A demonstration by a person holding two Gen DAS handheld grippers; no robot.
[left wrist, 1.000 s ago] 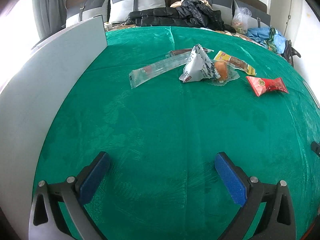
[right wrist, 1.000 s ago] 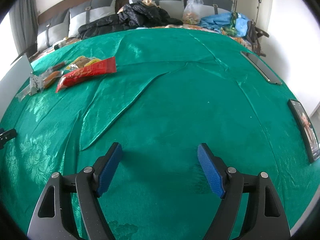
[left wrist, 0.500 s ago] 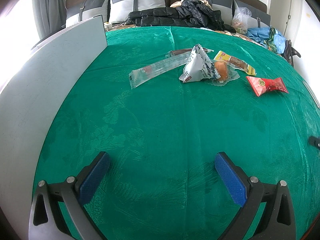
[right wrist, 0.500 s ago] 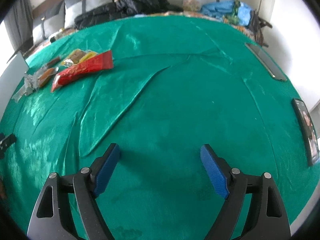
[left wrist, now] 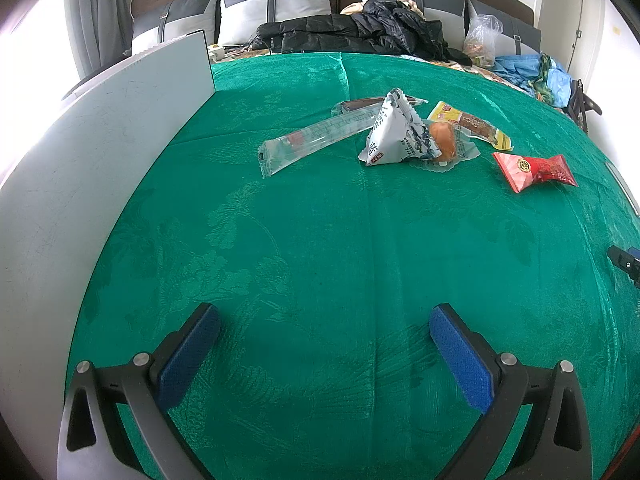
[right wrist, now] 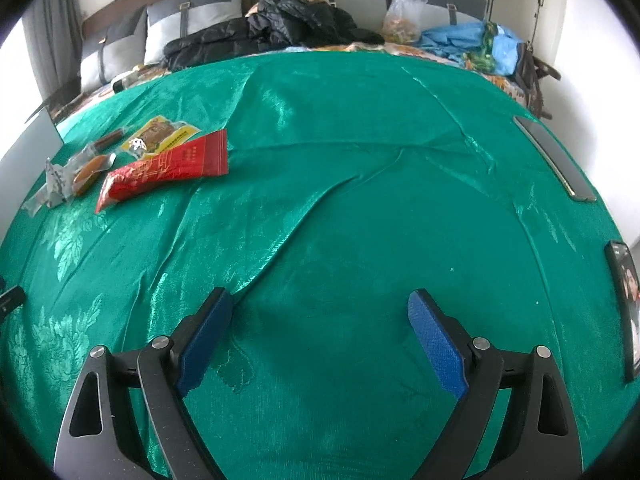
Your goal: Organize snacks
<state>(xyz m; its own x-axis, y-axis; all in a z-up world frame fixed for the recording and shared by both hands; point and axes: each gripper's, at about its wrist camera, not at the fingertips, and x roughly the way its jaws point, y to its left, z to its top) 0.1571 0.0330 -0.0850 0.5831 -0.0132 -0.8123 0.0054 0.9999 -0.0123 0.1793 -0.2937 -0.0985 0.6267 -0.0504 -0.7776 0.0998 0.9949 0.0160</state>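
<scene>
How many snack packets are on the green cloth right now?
6: long clear packet, dark bar behind it, white triangular packet, clear-wrapped bun, yellow packet, red packet apart at right. More may hide underneath.

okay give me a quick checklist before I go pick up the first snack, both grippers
1. Left gripper open and empty: ok.
2. Right gripper open and empty: ok.
3. Snacks in view on the green cloth: ok; the red packet lies apart, easiest to take.
4. White triangular packet free of its neighbours: not ok; it overlaps the clear-wrapped bun and the long clear packet.
5. Cloth flat on the right gripper's path: not ok; a long fold runs ahead.
6. Where the snacks should go: cannot tell; only a white board stands at the left.
</scene>
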